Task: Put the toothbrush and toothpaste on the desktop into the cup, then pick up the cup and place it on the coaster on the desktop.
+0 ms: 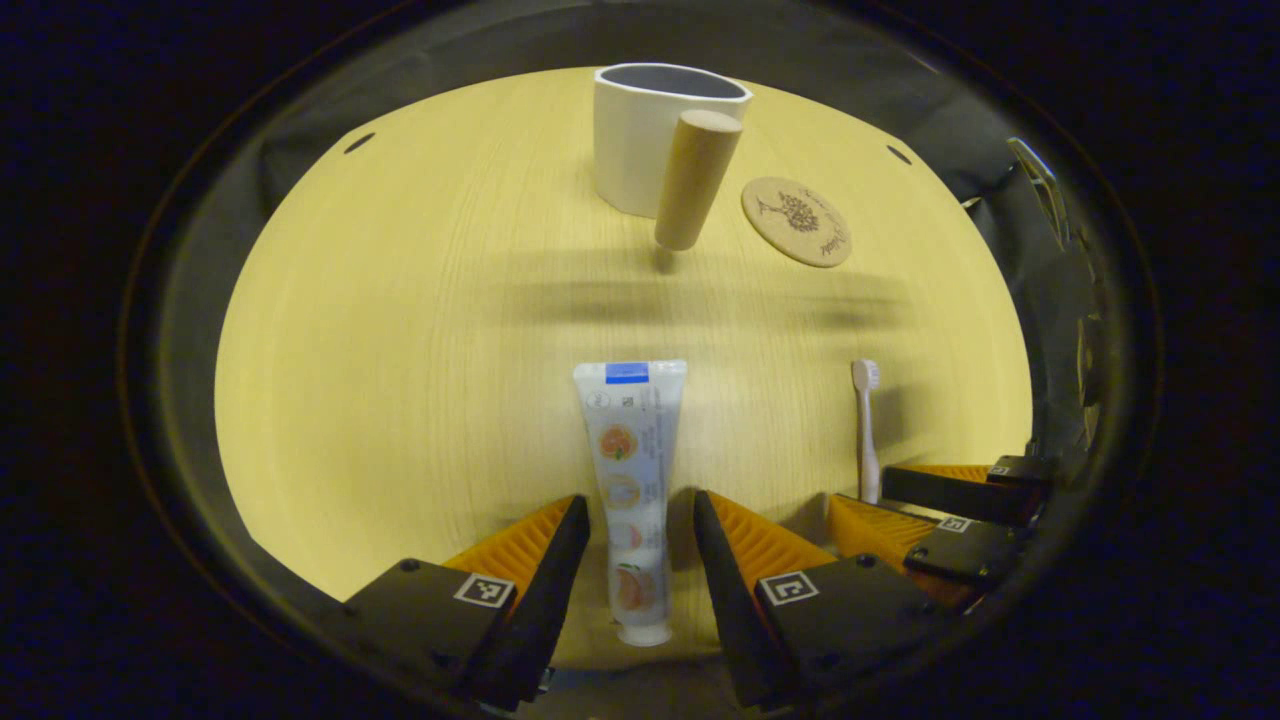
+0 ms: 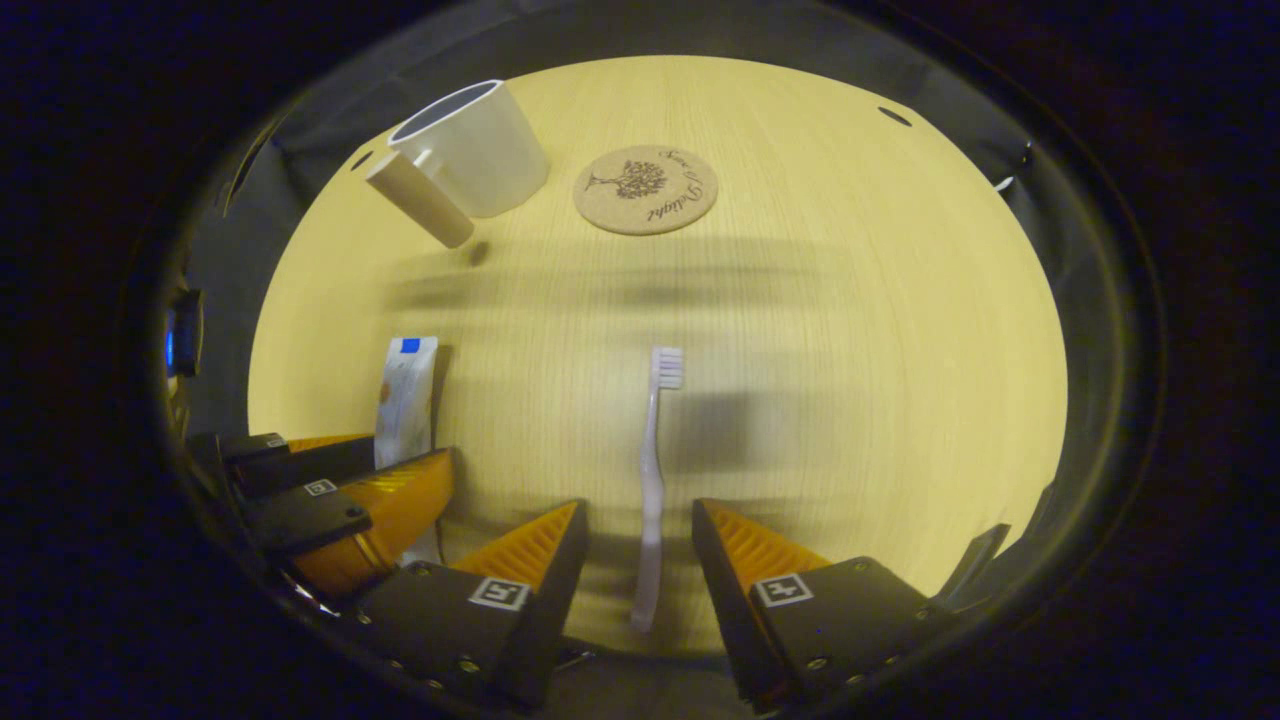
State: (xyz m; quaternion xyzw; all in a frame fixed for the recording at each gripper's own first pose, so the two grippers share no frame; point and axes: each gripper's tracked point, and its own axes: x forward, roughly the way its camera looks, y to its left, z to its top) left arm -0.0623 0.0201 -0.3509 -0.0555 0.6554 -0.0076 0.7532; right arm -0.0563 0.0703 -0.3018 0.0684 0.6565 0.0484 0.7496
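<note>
A white toothpaste tube [image 1: 630, 480] lies flat on the yellow wooden desktop [image 1: 400, 330], cap end towards me, between the fingers of my left gripper [image 1: 640, 510], which stands open and apart from it. A white toothbrush [image 2: 652, 470] lies bristles away, between the fingers of my right gripper [image 2: 640, 515], also open. At the far side stands a white cup [image 1: 650, 130] with a wooden peg handle [image 1: 695, 180], and a round cork coaster [image 1: 797, 221] lies to its right. In the right gripper view the cup [image 2: 470, 145], coaster [image 2: 646, 189] and toothpaste tube [image 2: 405, 400] also show.
The right gripper [image 1: 920, 500] appears at the lower right of the left gripper view, beside the toothbrush [image 1: 866, 425]. The left gripper [image 2: 340, 480] appears at the lower left of the right gripper view. Dark cloth surrounds the round desktop; small dark holes [image 2: 894, 116] mark its far rim.
</note>
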